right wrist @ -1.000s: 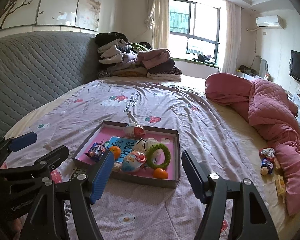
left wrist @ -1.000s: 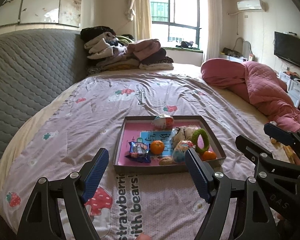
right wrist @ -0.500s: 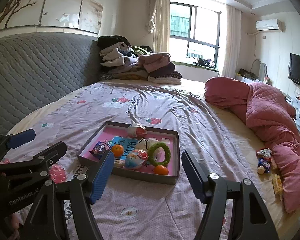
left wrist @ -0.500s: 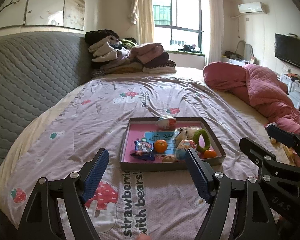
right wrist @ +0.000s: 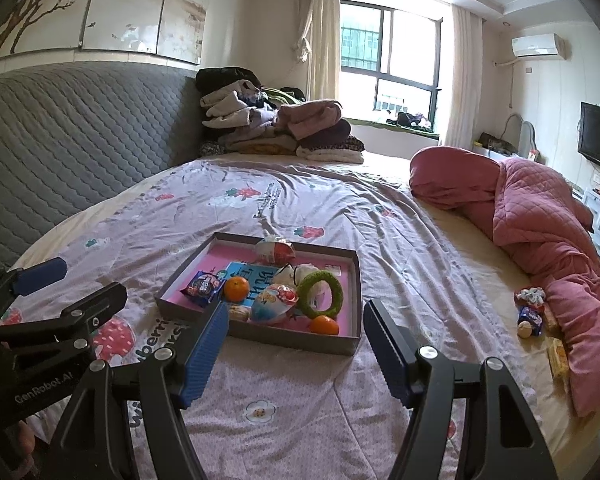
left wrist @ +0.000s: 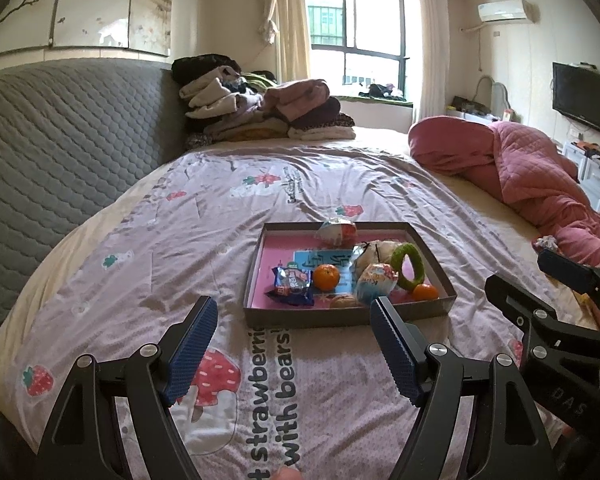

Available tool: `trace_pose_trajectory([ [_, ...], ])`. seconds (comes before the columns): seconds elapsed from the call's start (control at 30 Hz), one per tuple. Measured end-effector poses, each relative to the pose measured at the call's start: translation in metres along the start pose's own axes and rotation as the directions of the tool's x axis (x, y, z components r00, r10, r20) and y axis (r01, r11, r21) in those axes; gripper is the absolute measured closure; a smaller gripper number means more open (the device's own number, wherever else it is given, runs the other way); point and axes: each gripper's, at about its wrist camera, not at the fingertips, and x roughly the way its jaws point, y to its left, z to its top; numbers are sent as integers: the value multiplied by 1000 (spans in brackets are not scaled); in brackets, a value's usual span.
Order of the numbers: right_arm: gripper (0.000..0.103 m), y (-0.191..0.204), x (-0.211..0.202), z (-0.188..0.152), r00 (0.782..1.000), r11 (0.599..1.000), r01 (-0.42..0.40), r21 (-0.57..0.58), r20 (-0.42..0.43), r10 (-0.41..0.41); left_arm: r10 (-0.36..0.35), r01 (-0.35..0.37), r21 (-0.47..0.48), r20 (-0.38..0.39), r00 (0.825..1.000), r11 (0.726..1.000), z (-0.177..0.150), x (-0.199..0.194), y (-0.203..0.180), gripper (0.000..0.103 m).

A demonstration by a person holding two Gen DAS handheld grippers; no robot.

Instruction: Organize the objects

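Hovering near the shallow grey cardboard tray (left wrist: 346, 316) of snacks, my left gripper (left wrist: 292, 342) and right gripper (right wrist: 294, 340) both gape wide, empty. Next, I judge: reach right for the stray wrapped snacks (right wrist: 531, 312).

I'm seeing daylight pouring through the window (left wrist: 356, 44), blowing out its panes; fisheye edges are bending and darkening.

A home bedroom: a wide bed (right wrist: 300, 208) under a strawberry-print sheet, a grey quilted headboard (right wrist: 80, 136), folded clothes (right wrist: 276, 128) stacked at its end, a pink quilt (right wrist: 540, 232), a curtained window (right wrist: 388, 60), wall-mounted television (right wrist: 598, 144) and air conditioner (right wrist: 538, 45)
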Motion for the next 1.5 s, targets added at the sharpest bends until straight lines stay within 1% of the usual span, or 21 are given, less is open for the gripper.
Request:
trace_pose_trajectory([
  [0.5, 34, 3, 11, -12, 1000, 1000, -6, -11, -27, 6, 7, -6, 11, -36, 999, 1000, -11, 12, -3, 24],
  [0.67, 34, 3, 18, -19, 999, 1000, -4, -13, -43, 3, 12, -12, 8, -55, 998, 1000, -16, 21, -1, 24],
  [0.73, 34, 3, 20, -22, 999, 1000, -4, -13, -46, 3, 2, -2, 1, -66, 998, 1000, -19, 24, 0, 24],
  [0.97, 34, 3, 27, -31, 998, 1000, -8, -13, -58, 7, 2, -3, -1, -78, 997, 1000, -25, 30, 1, 24],
  [1.5, 34, 2, 39, -51, 996, 1000, 1, -24, -90, -3, 14, -12, 15, -125, 992, 1000, -42, 46, -2, 24],
])
